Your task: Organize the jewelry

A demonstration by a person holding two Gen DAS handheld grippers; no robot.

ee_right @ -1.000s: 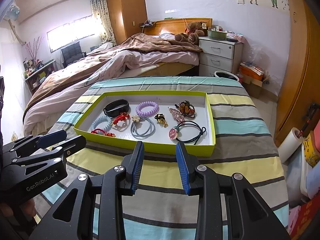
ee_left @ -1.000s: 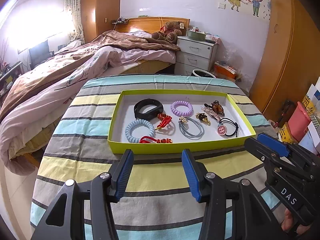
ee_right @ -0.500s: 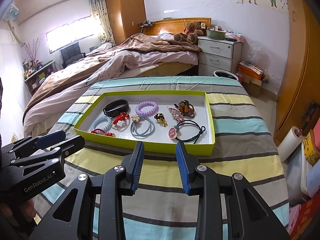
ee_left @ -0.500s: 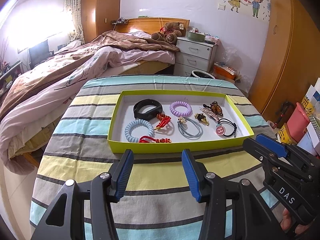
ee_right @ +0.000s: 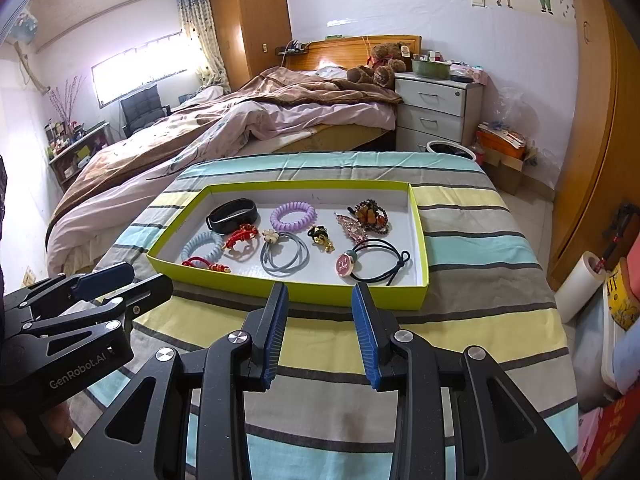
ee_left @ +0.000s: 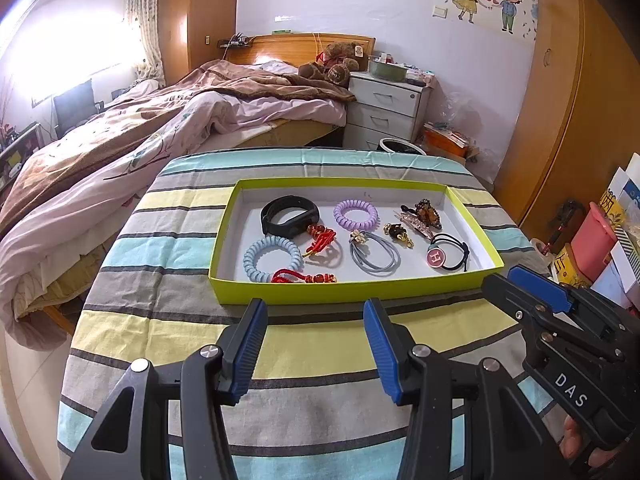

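Observation:
A lime-green tray [ee_left: 352, 291] [ee_right: 280, 288] sits on the striped table and holds several pieces: a black band [ee_left: 289, 216], a purple coil tie [ee_left: 355, 214], a blue coil tie [ee_left: 272, 257], red knot cords [ee_left: 320, 240], a grey elastic [ee_left: 374, 254], brown clips [ee_left: 426, 214], and a black tie with a pink disc [ee_left: 436, 258]. My left gripper [ee_left: 315, 344] is open and empty, just short of the tray's near wall. My right gripper [ee_right: 320, 328] is open and empty, also just short of the near wall.
The striped cloth [ee_left: 168, 264] covers the table. A bed [ee_left: 120, 152] lies beyond to the left, a white nightstand [ee_left: 386, 106] behind, a wooden wardrobe [ee_left: 560, 128] on the right, and boxes [ee_left: 592, 240] by the table's right edge.
Both views drift back very slightly from the tray. The grippers stay open and the pieces in the tray have not moved.

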